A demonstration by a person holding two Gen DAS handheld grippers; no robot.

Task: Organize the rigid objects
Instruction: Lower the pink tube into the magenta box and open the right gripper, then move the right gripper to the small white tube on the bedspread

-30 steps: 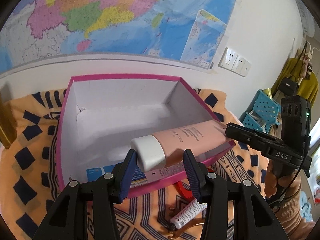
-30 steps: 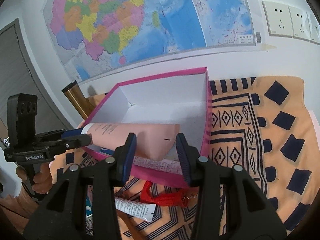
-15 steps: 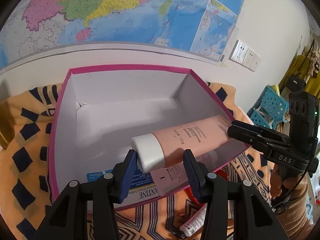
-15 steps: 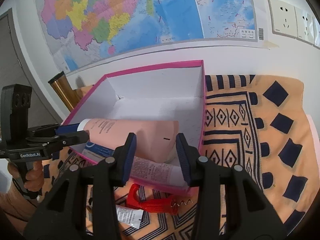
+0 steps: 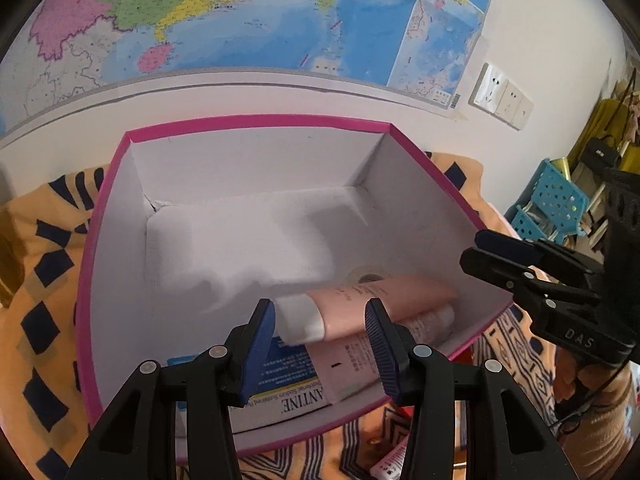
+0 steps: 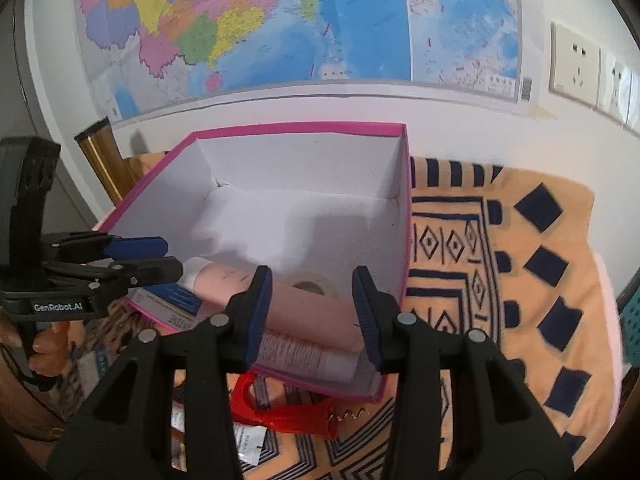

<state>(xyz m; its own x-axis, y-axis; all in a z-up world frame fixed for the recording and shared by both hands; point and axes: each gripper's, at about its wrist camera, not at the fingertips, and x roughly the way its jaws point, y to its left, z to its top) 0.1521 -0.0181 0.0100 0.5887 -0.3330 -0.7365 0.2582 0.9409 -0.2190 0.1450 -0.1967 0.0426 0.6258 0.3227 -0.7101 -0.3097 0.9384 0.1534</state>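
Observation:
A pink tube with a white cap (image 5: pixel 360 306) lies inside the pink-rimmed white box (image 5: pixel 256 122), on top of another pink tube (image 5: pixel 360 364) and a blue-and-white carton (image 5: pixel 280 384). It also shows in the right wrist view (image 6: pixel 312 308). My left gripper (image 5: pixel 320 338) is open above the box's near edge, its jaws apart on either side of the cap without touching it. My right gripper (image 6: pixel 312 312) is open over the tube's flat end. A roll of tape (image 6: pixel 312 282) sits behind the tube.
A red corkscrew (image 6: pixel 292 412) and a small white tube (image 5: pixel 390 464) lie on the orange patterned cloth (image 6: pixel 520 280) in front of the box. A brass post (image 6: pixel 102 152) stands at the left. A map covers the wall behind. Blue baskets (image 5: pixel 548 204) stand at the right.
Both grippers opened and let go of the pink tube. It dropped from the box rim down into the box onto the other items. Both grippers moved forward over the box.

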